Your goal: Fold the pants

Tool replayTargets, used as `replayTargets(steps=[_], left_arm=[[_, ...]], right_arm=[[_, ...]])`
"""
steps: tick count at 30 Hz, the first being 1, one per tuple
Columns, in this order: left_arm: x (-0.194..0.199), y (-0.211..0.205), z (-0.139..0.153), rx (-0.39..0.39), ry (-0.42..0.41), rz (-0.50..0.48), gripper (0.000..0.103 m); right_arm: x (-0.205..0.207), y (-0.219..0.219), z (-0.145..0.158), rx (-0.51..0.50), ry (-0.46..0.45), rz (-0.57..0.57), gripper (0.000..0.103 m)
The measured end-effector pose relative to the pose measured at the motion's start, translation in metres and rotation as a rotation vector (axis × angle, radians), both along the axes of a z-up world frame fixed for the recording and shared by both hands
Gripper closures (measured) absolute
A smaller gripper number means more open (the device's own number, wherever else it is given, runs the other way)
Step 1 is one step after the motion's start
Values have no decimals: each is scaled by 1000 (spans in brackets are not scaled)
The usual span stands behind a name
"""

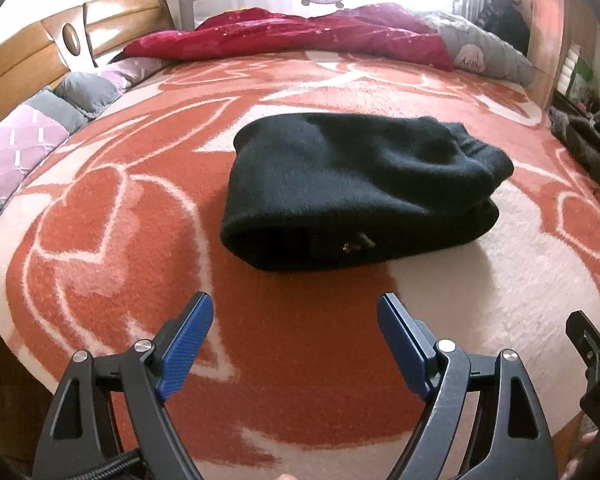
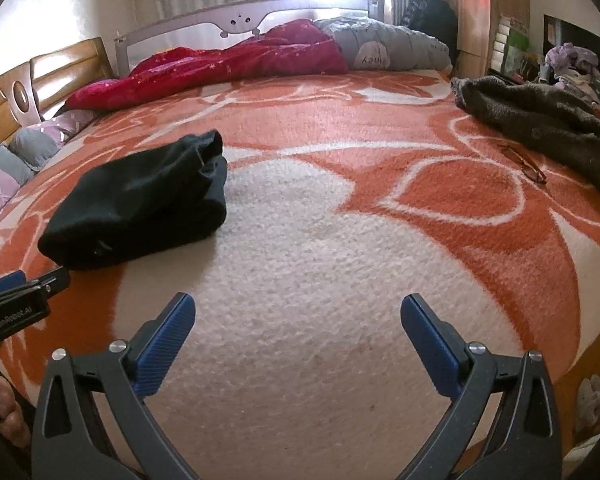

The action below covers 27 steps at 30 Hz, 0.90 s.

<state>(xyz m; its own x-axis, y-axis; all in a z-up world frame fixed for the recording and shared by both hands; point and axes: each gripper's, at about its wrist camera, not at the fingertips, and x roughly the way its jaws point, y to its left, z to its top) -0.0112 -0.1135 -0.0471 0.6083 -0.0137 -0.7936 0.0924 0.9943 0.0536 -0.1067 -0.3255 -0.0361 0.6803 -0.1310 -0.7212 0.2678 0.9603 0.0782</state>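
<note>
Pants [image 1: 355, 188] folded on orange blanket [image 2: 459, 184]

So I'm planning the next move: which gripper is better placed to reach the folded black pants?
Left. The black pants lie straight ahead of the open left gripper; from the open right gripper they sit off to its left.

Matt black fleece-like pants [image 1: 355, 192] on a rough woolly blanket [image 1: 300, 360], seemingly.
</note>
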Motion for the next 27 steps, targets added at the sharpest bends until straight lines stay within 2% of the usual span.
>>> replayTargets(steps=[3, 10, 27], left_arm=[[-4, -2, -1, 1, 5, -5, 19], [-12, -12, 3, 16, -21, -39, 19], [-4, -15, 10, -38, 7, -56, 19]], right_arm=[[2, 1, -5, 18, 22, 7, 0], [2, 1, -3, 14, 12, 8, 0], [7, -1, 1, 0, 20, 14, 0]])
